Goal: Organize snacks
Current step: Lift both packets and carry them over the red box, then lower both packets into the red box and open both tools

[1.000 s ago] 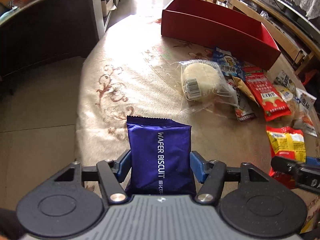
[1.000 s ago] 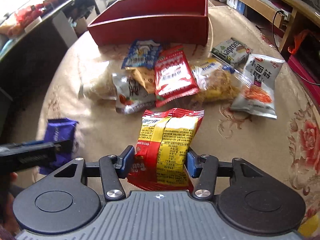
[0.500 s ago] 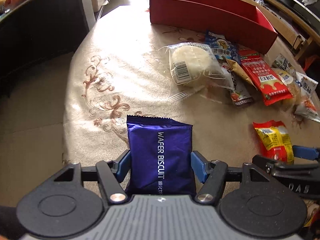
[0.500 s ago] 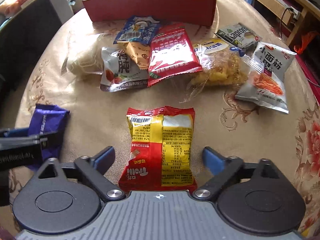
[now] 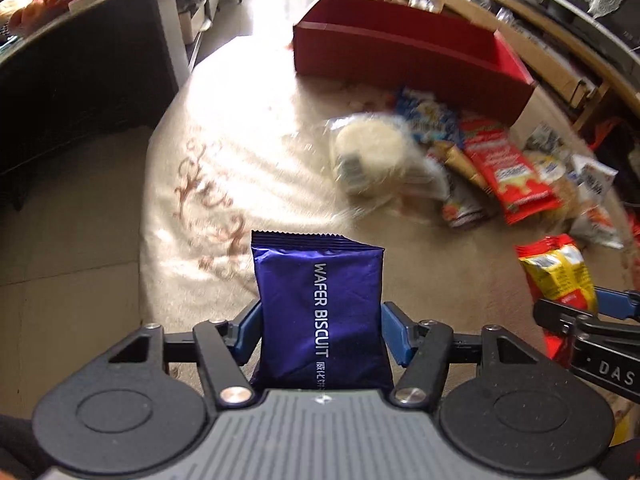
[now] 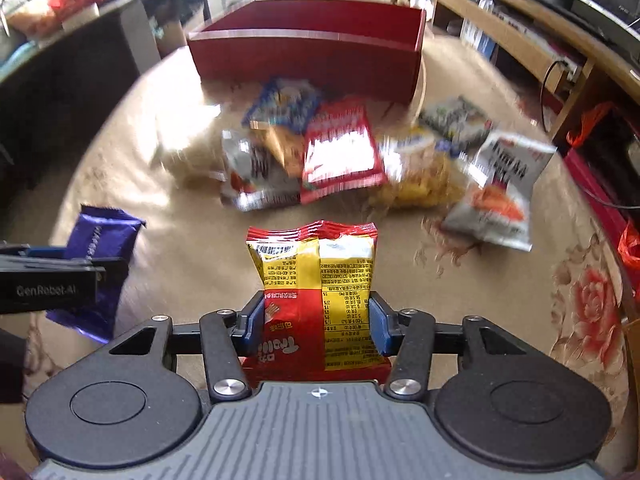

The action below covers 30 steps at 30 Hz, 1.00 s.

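My left gripper (image 5: 320, 334) is shut on a purple wafer biscuit pack (image 5: 320, 312) and holds it above the table; the pack also shows in the right wrist view (image 6: 98, 256). My right gripper (image 6: 317, 322) is shut on a red and yellow snack bag (image 6: 318, 292), lifted off the cloth; the bag also shows in the left wrist view (image 5: 558, 272). A red open box (image 6: 308, 56) stands at the far side of the table, also in the left wrist view (image 5: 408, 56).
Several loose snack packs lie in front of the box: a clear-wrapped round cake (image 5: 372, 156), a red pack (image 6: 340, 152), a blue pack (image 6: 284, 104), a white noodle bag (image 6: 500, 192). A dark counter (image 5: 80, 72) stands left, shelves (image 6: 520, 32) right.
The right gripper opened half a second ago, then closed again on the red and yellow bag and lifted it. Both grippers rose, still carrying their packs.
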Each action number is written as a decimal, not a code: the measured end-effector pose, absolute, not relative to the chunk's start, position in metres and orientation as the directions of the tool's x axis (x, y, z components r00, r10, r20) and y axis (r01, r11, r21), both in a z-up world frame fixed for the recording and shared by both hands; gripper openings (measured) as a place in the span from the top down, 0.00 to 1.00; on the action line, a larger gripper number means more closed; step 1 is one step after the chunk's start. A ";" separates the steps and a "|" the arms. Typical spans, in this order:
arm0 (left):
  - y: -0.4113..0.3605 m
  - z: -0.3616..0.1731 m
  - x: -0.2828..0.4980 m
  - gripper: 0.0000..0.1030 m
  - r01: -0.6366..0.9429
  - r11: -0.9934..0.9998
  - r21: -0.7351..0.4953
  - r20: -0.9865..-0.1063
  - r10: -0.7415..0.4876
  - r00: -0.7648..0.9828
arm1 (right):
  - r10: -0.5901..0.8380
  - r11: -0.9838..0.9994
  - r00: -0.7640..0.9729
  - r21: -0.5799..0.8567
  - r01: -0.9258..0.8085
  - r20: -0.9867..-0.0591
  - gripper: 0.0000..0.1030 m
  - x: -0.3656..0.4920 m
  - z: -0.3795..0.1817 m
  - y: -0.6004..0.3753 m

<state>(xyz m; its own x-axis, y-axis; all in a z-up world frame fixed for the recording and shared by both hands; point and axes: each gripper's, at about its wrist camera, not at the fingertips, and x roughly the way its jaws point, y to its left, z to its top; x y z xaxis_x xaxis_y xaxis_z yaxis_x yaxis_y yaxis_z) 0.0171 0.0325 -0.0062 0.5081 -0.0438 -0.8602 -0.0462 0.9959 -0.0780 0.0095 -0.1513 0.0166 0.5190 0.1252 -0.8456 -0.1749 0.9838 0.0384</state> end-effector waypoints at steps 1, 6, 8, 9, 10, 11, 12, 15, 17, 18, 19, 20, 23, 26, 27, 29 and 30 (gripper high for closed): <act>0.032 -0.001 0.017 0.45 -0.040 0.995 -0.086 -0.853 -0.053 0.519 | 0.142 0.983 0.527 0.058 -0.173 -0.838 0.43 0.011 0.021 -0.153; 0.026 0.028 0.035 0.45 -0.002 0.989 -0.150 -0.809 -0.121 0.576 | 0.181 0.980 0.567 0.097 -0.176 -0.803 0.43 0.021 0.038 -0.155; 0.020 0.037 0.047 0.45 0.019 0.988 -0.154 -0.788 -0.135 0.601 | 0.197 0.978 0.577 0.118 -0.173 -0.792 0.43 0.032 0.043 -0.157; 0.016 0.041 0.054 0.45 0.032 0.987 -0.158 -0.778 -0.144 0.611 | 0.203 0.977 0.582 0.126 -0.170 -0.787 0.43 0.039 0.045 -0.158; 0.014 0.045 0.063 0.45 0.041 0.985 -0.165 -0.771 -0.155 0.618 | 0.206 0.977 0.587 0.133 -0.166 -0.783 0.43 0.047 0.047 -0.160; 0.011 0.048 0.073 0.45 0.049 0.984 -0.172 -0.766 -0.165 0.622 | 0.211 0.976 0.593 0.141 -0.163 -0.777 0.43 0.055 0.050 -0.161; 0.009 0.051 0.083 0.45 0.055 0.982 -0.179 -0.760 -0.174 0.626 | 0.219 0.975 0.598 0.150 -0.164 -0.771 0.43 0.064 0.053 -0.162; 0.003 0.062 0.117 0.45 0.065 0.982 -0.180 -0.738 -0.178 0.651 | 0.222 0.975 0.623 0.161 -0.154 -0.750 0.43 0.094 0.065 -0.165; 0.002 0.070 0.142 0.45 0.066 0.982 -0.177 -0.719 -0.175 0.673 | 0.219 0.976 0.639 0.162 -0.147 -0.737 0.43 0.114 0.070 -0.167; 0.001 0.073 0.155 0.45 0.063 0.982 -0.177 -0.711 -0.172 0.681 | 0.218 0.976 0.645 0.166 -0.141 -0.733 0.43 0.127 0.072 -0.169; 0.001 0.075 0.167 0.45 0.060 0.983 -0.176 -0.707 -0.168 0.687 | 0.215 0.976 0.648 0.167 -0.137 -0.731 0.43 0.138 0.072 -0.169; 0.000 0.075 0.181 0.45 0.057 0.983 -0.174 -0.703 -0.164 0.692 | 0.212 0.977 0.652 0.165 -0.133 -0.728 0.43 0.149 0.073 -0.169; -0.001 0.071 0.214 0.45 0.040 0.984 -0.173 -0.699 -0.152 0.699 | 0.201 0.980 0.666 0.157 -0.126 -0.719 0.43 0.182 0.073 -0.167; -0.001 0.065 0.243 0.45 0.021 0.985 -0.173 -0.697 -0.137 0.704 | 0.185 0.983 0.671 0.139 -0.122 -0.718 0.43 0.213 0.069 -0.166; -0.002 0.062 0.251 0.45 0.018 0.985 -0.169 -0.698 -0.133 0.704 | 0.182 0.983 0.672 0.136 -0.121 -0.718 0.43 0.220 0.066 -0.166; -0.004 0.057 0.265 0.45 0.019 0.987 -0.158 -0.693 -0.125 0.710 | 0.175 0.985 0.668 0.129 -0.118 -0.724 0.43 0.235 0.060 -0.166; -0.006 0.054 0.274 0.45 0.019 0.988 -0.152 -0.690 -0.119 0.714 | 0.174 0.985 0.666 0.128 -0.118 -0.726 0.43 0.241 0.056 -0.166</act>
